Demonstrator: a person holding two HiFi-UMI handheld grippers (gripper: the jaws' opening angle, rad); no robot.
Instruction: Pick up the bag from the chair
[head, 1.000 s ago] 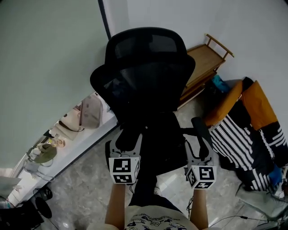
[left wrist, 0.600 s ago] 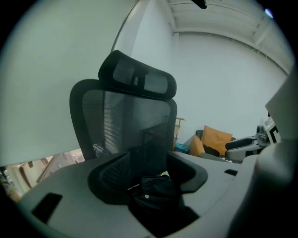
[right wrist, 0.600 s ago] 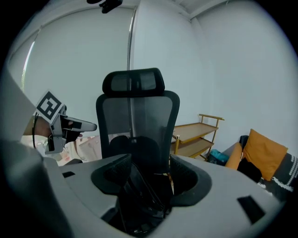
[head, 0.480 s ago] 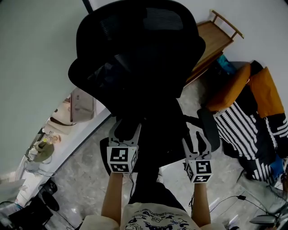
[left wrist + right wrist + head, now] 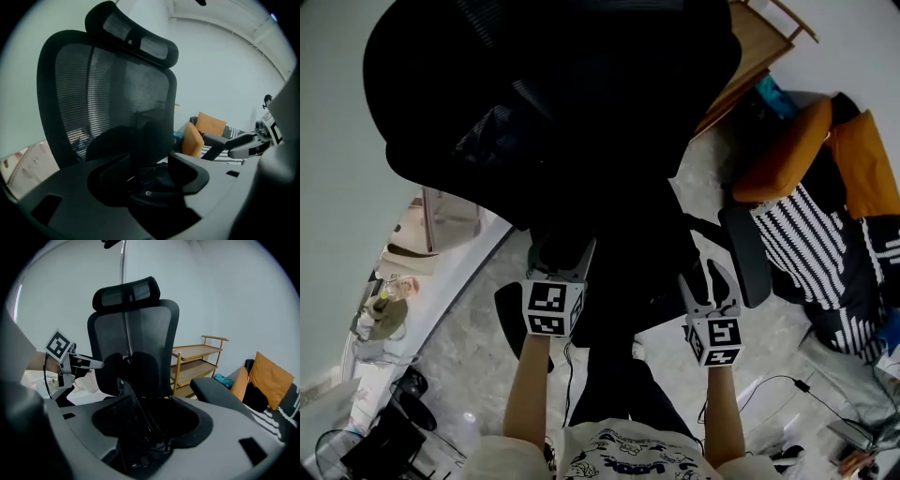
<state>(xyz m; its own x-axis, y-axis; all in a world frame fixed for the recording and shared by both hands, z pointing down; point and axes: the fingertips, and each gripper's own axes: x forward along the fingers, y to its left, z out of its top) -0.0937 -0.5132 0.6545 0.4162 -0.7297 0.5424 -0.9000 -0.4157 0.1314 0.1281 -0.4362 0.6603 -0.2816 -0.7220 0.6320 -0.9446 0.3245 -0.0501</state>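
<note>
head view: you look steeply down from above your arms; the chair [image 5: 581, 112] sits close below and fills the upper frame, with the left gripper [image 5: 563, 251] and right gripper [image 5: 706, 281] low in it.
left gripper view: sits low at seat height, close to the chair's mesh back, and faces slightly to your right.
right gripper view: about the same height, a little farther back, facing the chair back squarely.
shared: all three views show the chair and the orange cushions [image 5: 787, 155]; each gripper view catches the other gripper at its edge.

A wooden shelf [image 5: 197, 351] stands by the white wall [image 5: 211, 296], near orange cushions [image 5: 269, 376] and striped fabric [image 5: 797, 248].
</note>
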